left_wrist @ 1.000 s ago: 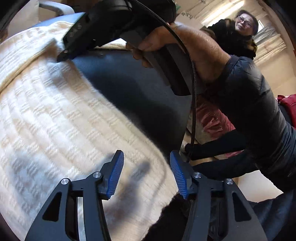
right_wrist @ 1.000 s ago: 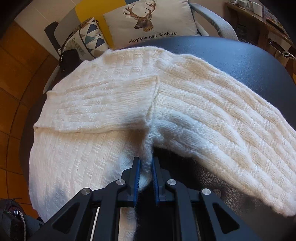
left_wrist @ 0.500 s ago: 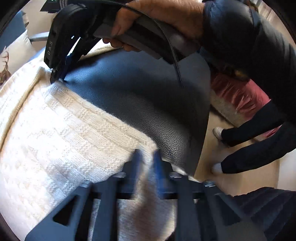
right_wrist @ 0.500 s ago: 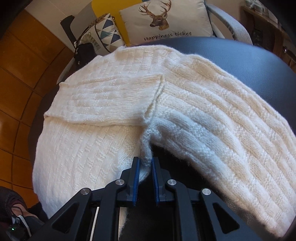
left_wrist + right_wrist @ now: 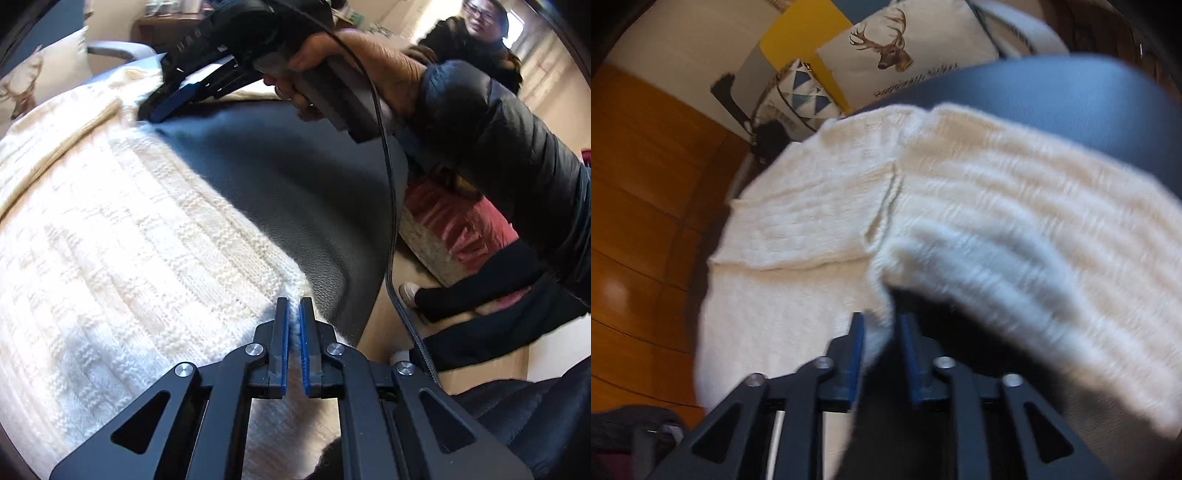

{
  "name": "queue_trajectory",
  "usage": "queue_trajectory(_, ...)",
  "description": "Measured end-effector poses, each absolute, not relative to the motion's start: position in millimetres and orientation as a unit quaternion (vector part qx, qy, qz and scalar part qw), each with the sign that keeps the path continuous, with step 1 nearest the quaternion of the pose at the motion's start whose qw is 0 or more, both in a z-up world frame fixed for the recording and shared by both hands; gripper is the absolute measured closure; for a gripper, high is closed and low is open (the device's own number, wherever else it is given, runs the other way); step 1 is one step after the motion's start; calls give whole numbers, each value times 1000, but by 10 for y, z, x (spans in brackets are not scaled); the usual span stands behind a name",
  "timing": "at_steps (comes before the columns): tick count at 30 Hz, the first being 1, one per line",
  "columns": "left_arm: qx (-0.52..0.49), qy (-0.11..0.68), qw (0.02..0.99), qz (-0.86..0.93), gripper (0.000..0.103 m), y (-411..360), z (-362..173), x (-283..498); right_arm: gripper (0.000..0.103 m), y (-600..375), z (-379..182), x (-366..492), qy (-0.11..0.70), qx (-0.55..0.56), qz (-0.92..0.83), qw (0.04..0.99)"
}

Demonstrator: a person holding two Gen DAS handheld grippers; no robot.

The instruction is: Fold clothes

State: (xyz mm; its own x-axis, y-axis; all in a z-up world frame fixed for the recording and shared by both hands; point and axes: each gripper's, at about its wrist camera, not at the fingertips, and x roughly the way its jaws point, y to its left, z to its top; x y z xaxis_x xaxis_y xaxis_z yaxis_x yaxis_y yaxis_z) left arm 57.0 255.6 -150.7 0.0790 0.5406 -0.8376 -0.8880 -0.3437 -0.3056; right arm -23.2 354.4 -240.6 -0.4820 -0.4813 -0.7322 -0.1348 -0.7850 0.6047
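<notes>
Left gripper [image 5: 294, 317]: jaws nearly together, blue pads pinching a corner edge of the cream knit sweater [image 5: 122, 251] at the near rim of the table [image 5: 295, 192].

Right gripper [image 5: 881, 332]: jaws have just been opening; they stand narrowly apart with a fold of the sweater [image 5: 997, 206] between them, against the left pad and clear of the right one. In the left wrist view this gripper [image 5: 162, 107] sits at the sweater's far edge, carried by a hand [image 5: 354, 62] in a dark sleeve [image 5: 491, 122], a black cable [image 5: 391, 221] hanging from it.

Sweater: spread over most of the dark leather-grained table, one panel folded over the body with a seam line down the middle; its right-hand part lifts off the surface near the right gripper. The right wrist view is blurred.

Open room: a bare strip of table along the sweater's right edge in the left wrist view, and a bare band beyond its far edge in the right wrist view.

Writing: a deer cushion [image 5: 908, 48] carries a line of script, too blurred to read. Beside it a triangle-patterned cushion [image 5: 801, 92].

Surroundings: orange wood floor [image 5: 639, 192] left of the table; a second person [image 5: 480, 40] stands beyond the sleeve.
</notes>
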Motion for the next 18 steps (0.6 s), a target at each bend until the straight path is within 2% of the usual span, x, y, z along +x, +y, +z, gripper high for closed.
queue_trajectory(5,-496,164,549,653,99,2527,-1549,553,76,3517,-2480,-239,-337,503,-790,98)
queue_trajectory(9,-503,142,548,653,99,2442,-1584,509,92,3375,-2431,-386,-279,502,-817,51)
queue_trajectory(11,-512,120,546,653,98,2387,-1548,463,96,3339,-2419,-448,-264,503,-822,35)
queue_trajectory(13,-517,99,542,655,96,2317,-1499,403,91,3329,-2397,-443,-262,505,-822,32)
queue_trajectory(14,-514,85,541,660,93,2234,-1438,348,79,3319,-2381,-422,-264,507,-820,35)
queue_trajectory(15,-510,68,542,664,93,2126,-1360,288,71,3296,-2316,-359,-256,504,-824,24)
queue_trajectory(18,-482,17,522,704,92,1604,-1084,23,71,3165,-2055,-137,-224,486,-845,-18)
